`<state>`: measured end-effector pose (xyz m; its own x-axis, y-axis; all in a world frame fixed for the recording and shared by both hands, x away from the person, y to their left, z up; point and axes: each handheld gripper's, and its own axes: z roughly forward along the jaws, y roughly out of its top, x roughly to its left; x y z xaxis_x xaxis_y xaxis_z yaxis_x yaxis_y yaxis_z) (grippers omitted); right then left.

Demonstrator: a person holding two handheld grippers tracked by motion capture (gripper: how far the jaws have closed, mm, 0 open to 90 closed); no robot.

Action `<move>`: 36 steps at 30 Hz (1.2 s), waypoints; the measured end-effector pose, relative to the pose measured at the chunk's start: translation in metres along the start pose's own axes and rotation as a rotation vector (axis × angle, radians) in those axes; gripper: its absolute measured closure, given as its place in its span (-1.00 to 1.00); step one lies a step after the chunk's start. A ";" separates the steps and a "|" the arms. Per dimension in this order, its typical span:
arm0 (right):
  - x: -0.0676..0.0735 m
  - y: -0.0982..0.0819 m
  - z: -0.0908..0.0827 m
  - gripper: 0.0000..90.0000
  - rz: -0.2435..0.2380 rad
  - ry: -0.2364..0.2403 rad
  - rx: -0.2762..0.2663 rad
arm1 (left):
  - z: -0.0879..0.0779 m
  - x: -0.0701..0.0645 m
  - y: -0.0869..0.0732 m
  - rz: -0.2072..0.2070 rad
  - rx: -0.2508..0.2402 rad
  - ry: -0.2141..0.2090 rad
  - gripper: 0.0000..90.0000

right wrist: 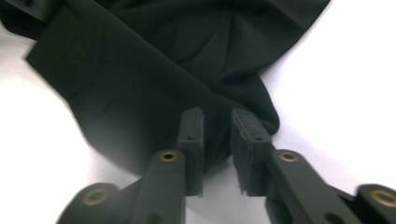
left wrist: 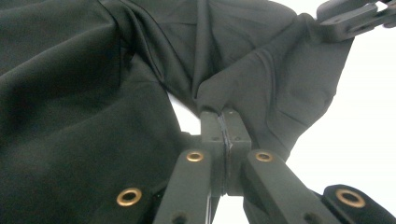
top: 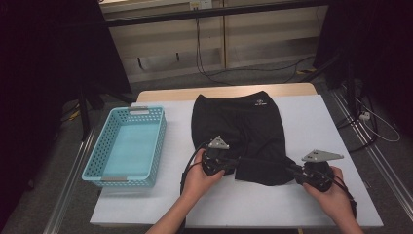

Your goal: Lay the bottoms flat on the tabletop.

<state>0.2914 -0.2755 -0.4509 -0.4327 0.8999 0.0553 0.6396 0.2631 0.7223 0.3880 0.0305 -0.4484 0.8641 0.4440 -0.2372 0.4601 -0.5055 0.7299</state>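
A light-blue perforated plastic basket (top: 125, 148) stands on the white table top (top: 321, 126), at its left edge, with one long side overhanging that edge. Beyond the table's far edge, black cables (top: 229, 73) run across the grey floor (top: 160, 83) before pale wooden panels (top: 160, 48).

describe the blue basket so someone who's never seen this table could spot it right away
Start at the white table, where black shorts lie spread in the middle. Look left of the shorts, along the table's left edge: there stands the basket, a light blue plastic rectangle. Its perforated walls and a handle slot at each short end set it apart; it is the only coloured thing on the table.
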 end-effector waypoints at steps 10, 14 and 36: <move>-0.010 0.013 0.011 0.95 0.033 -0.043 -0.067 | -0.002 0.004 0.000 -0.008 -0.027 0.013 1.00; -0.013 0.009 0.010 0.82 0.048 -0.052 -0.058 | 0.000 0.002 0.000 -0.004 -0.010 0.003 1.00; 0.004 -0.009 -0.001 0.89 0.028 0.008 0.022 | 0.002 -0.001 -0.002 0.014 -0.017 0.013 0.51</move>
<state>0.2829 -0.2750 -0.4565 -0.4191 0.9043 0.0808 0.6655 0.2454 0.7049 0.3871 0.0296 -0.4508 0.8676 0.4466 -0.2188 0.4444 -0.4989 0.7440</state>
